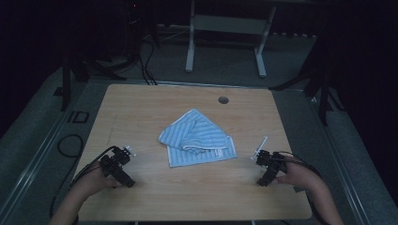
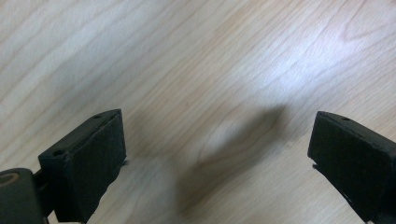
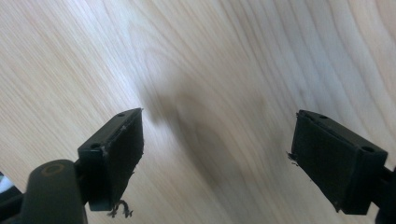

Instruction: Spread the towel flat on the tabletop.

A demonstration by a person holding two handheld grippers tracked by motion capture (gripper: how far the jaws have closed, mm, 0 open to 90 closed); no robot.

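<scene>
Blue-and-white striped cloth [image 1: 197,139], loosely folded and rumpled, lay at the middle of the wooden table [image 1: 141,108] in the high view. Left gripper [image 1: 123,158] sat near the table's front left, right gripper [image 1: 263,161] near its front right, each in a hand and well apart from the cloth.

Left gripper view: left gripper [image 2: 217,149] with both black jaws spread wide, bare wood grain between them, nothing held.

Right gripper view: right gripper [image 3: 217,149] likewise wide apart over bare wood, empty; frayed threads hung from one pad.
</scene>
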